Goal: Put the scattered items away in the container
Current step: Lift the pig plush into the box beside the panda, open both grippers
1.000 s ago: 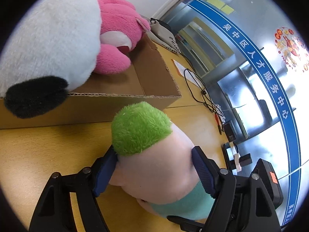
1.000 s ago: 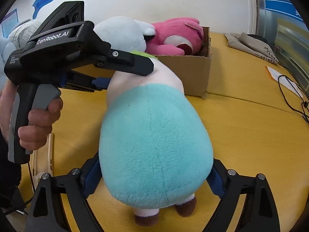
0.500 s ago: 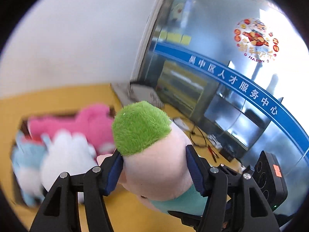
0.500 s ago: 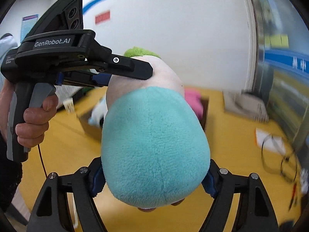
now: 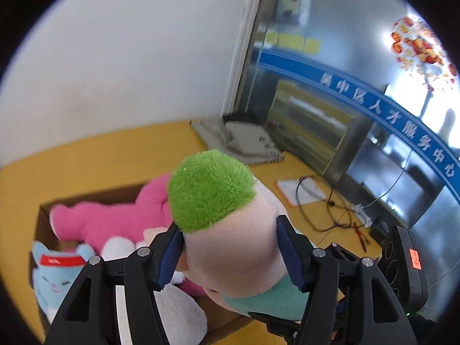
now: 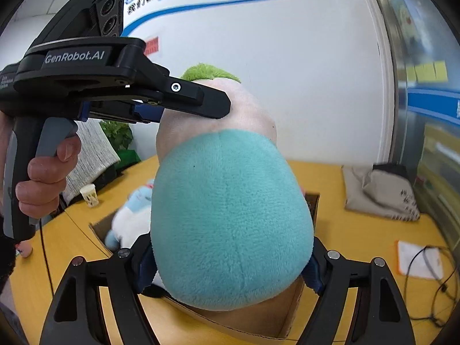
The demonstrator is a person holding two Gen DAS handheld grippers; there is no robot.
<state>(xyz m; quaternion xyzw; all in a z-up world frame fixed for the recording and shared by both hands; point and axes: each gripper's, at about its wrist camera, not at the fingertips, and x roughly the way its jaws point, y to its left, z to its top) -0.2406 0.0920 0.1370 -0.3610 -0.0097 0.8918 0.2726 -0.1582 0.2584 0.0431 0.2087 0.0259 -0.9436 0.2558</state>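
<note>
A plush toy with green hair [image 5: 210, 189], a pale pink head and a teal body [image 6: 230, 221] is held in the air by both grippers. My left gripper [image 5: 230, 253] is shut on its head. My right gripper [image 6: 230, 267] is shut on its teal body. The toy hangs above a brown cardboard box [image 5: 43, 221], whose near wall shows in the right wrist view [image 6: 287, 310]. In the box lie a pink plush [image 5: 115, 218], a light blue plush [image 5: 54, 273] and a white plush [image 5: 178, 316].
The box stands on a yellow table [image 5: 86, 166]. A grey cloth bag [image 5: 244, 143] lies at the far side. A paper and black cables [image 5: 316, 201] lie to the right. A small cup [image 6: 90, 195] stands at the left.
Both grippers have lifted the plush toy from the table beside the box and carried it up over the open box. Both stay shut on it.
</note>
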